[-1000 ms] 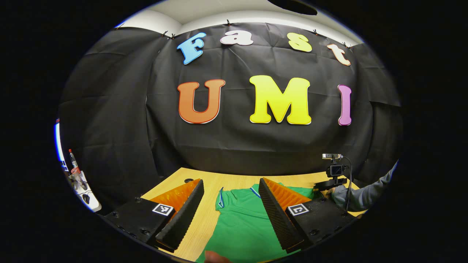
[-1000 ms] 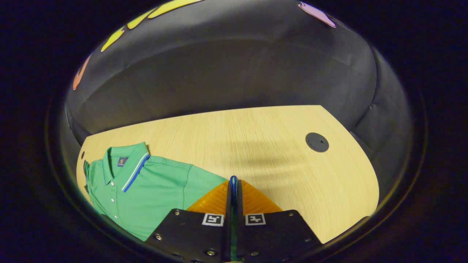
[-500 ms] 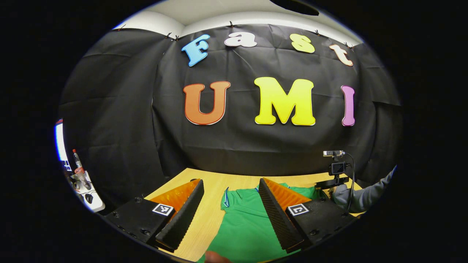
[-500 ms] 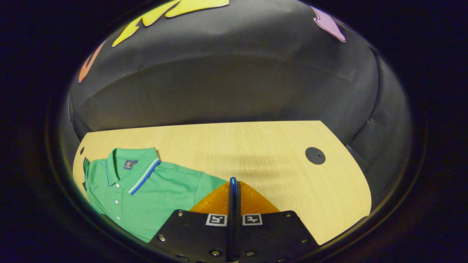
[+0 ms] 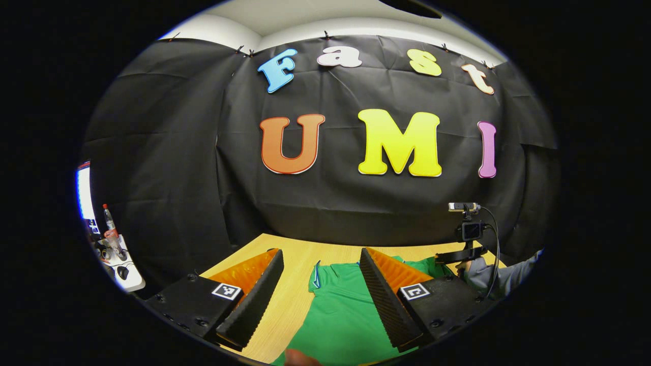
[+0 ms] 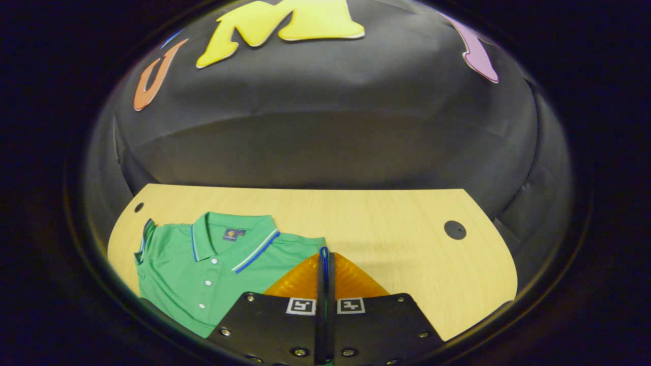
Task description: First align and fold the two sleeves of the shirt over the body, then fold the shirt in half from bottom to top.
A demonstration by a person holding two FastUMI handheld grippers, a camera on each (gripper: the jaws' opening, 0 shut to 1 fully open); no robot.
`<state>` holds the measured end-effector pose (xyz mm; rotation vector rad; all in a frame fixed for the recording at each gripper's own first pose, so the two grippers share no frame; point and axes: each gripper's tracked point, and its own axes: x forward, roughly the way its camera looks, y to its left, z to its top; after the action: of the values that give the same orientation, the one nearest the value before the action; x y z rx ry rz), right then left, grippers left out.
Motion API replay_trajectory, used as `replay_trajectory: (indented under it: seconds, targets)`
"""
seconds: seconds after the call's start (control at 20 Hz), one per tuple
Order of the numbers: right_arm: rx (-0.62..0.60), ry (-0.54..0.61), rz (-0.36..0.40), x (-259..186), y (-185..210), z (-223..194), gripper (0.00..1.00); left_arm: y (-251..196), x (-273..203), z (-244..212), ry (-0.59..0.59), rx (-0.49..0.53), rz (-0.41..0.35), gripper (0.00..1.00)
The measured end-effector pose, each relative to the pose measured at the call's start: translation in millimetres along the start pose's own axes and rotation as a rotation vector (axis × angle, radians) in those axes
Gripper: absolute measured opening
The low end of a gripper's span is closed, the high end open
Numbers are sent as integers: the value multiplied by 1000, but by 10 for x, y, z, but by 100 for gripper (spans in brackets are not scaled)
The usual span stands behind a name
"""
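Observation:
A green polo shirt [image 6: 203,269] with a blue-and-white trimmed collar lies flat on the wooden table [image 6: 396,229], at the left in the right gripper view. My right gripper [image 6: 324,251] is shut on the shirt's sleeve; the blue-trimmed cuff edge sticks up between its fingers, close beside the shoulder. In the left gripper view the shirt [image 5: 341,315] runs under my left gripper [image 5: 320,251], which stands open above the cloth with nothing between its fingers. Farther right there, the right gripper's camera [image 5: 470,231] shows, held by a person's grey sleeve [image 5: 501,277].
A round black cable cover [image 6: 454,230] sits in the table at the right, and a small hole [image 6: 138,207] near the far left corner. Off the table's left side stands a white surface with a bottle [image 5: 108,223]. A fingertip [image 5: 300,358] shows at the bottom edge.
My right gripper has carried the sleeve toward the shirt's body, and its view has tipped up. The left gripper has stayed open and almost still.

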<state>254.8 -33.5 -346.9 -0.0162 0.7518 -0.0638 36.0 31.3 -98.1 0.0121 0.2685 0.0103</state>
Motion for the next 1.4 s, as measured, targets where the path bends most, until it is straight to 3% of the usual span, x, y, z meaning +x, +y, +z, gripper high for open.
replay_trajectory:
  seconds: [0.7, 0.85, 0.9, 0.95, 1.1, 1.4]
  targets:
    - [-52, 45, 116, -89, 1035, -510, 1, 216, 12, -84, 15, 9, 58, 97]
    - [-72, 27, 176, -90, 1225, -573, 2, 286, 63, -68, 14, 11, 75, 98]
    - [-76, 36, 181, -93, 1250, -611, 6, 284, 79, -108, 22, 6, 72, 98]
    - [-78, 44, 184, -92, 1272, -666, 17, 301, 101, -122, 28, 8, 77, 97]
    - [-115, 52, 169, -83, 1285, -767, 96, 389, 178, -171, 40, 15, 97, 98]
    - [-144, -94, 170, -279, 1289, -454, 96, 363, 275, -225, 52, 24, 74, 98]
